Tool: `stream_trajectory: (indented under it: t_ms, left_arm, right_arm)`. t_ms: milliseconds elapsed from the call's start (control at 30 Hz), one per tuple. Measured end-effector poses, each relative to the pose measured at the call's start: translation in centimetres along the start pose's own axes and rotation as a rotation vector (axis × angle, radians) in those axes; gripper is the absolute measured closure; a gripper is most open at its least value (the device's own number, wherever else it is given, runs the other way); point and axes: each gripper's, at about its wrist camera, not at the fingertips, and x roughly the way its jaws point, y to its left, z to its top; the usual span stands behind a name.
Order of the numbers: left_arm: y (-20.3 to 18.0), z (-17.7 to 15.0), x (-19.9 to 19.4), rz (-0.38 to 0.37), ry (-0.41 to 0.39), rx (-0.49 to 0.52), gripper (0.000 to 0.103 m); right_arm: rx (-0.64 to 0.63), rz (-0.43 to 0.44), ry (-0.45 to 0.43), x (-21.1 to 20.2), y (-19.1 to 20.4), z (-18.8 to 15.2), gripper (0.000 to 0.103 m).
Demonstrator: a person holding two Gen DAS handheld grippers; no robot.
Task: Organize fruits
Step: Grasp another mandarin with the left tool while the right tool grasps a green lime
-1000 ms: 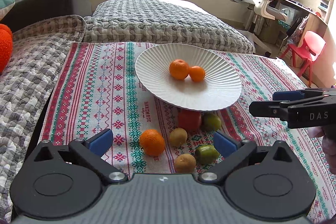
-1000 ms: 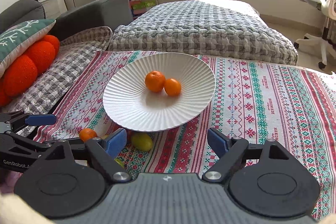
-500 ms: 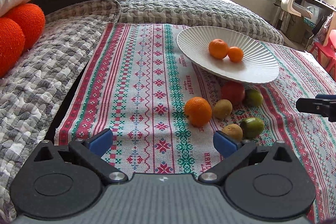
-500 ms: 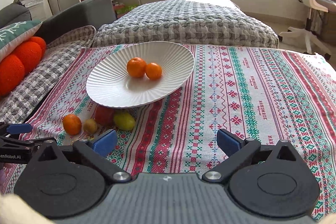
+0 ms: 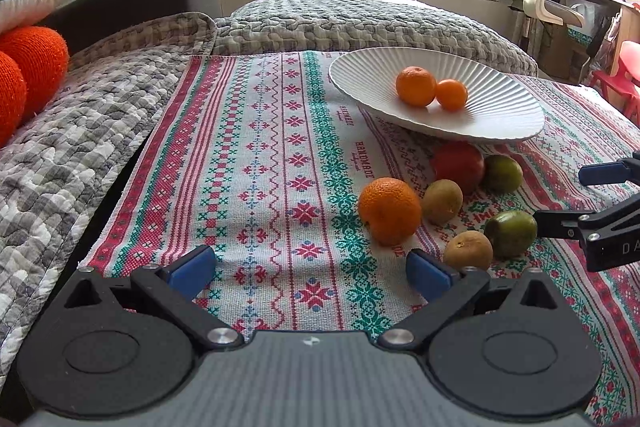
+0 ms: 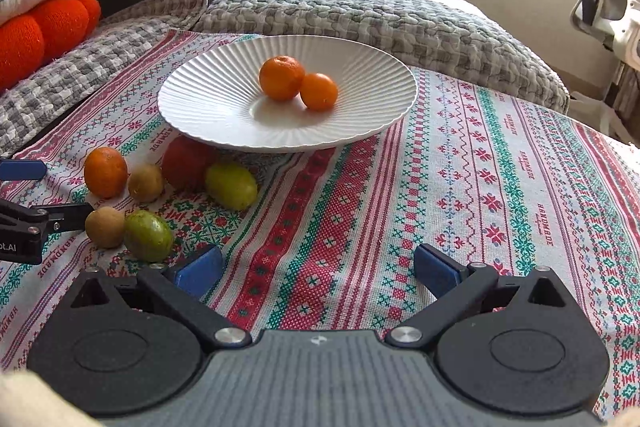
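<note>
Your left gripper (image 5: 312,269) hangs open over the cloth (image 5: 260,163), an orange (image 5: 389,210) just ahead, two more on the plate (image 5: 360,75) beyond.

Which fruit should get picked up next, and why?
Probably the left gripper should ease forward and right to the loose orange. Its fingers are open and empty, that orange lies nearest on the cloth, and two oranges already sit in the white plate.

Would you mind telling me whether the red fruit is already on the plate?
No, the red fruit lies on the cloth, tucked under the plate's rim; only two oranges are on the plate.
</note>
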Motion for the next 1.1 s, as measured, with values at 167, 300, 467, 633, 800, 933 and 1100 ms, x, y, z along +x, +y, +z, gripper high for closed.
stream_trajectory:
  t_ms: [167, 300, 467, 633, 800, 933, 1100]
  left_arm:
    - [-0.4, 0.7, 0.7, -0.055, 0.004, 0.013, 0.012]
    - [-1.0, 1.3, 0.9, -0.091, -0.004, 0.025, 0.027]
    - [-1.0, 1.8, 1.1, -0.112, 0.004, 0.011, 0.045]
    - [-1.2, 2.0, 0.9, -0.146, 0.009, 0.010, 0.068]
    - [-1.2, 2.0, 0.7, -0.162, 0.021, -0.007, 0.080]
    - [-1.0, 2.2, 0.6, -0.160, 0.036, -0.019, 0.081]
    - [-0.9, 2.4, 0.5, -0.151, 0.055, -0.029, 0.082]
  right_arm:
    - [-0.017, 0.019, -0.015, 0.5, 0.6, 0.5, 0.002]
    - [-0.037, 0.044, -0.026, 0.8, 1.4, 0.9, 0.012]
    - [-0.028, 0.081, -0.029, 0.9, 1.6, 1.8, 0.031]
    - [-0.047, 0.117, -0.027, 0.9, 1.9, 2.3, 0.054]
    - [-0.052, 0.150, -0.017, 1.1, 2.4, 2.5, 0.069]
    - [-0.050, 0.146, -0.011, 1.1, 2.4, 2.7, 0.075]
    - [-0.041, 0.153, 0.001, 1.2, 2.3, 2.8, 0.076]
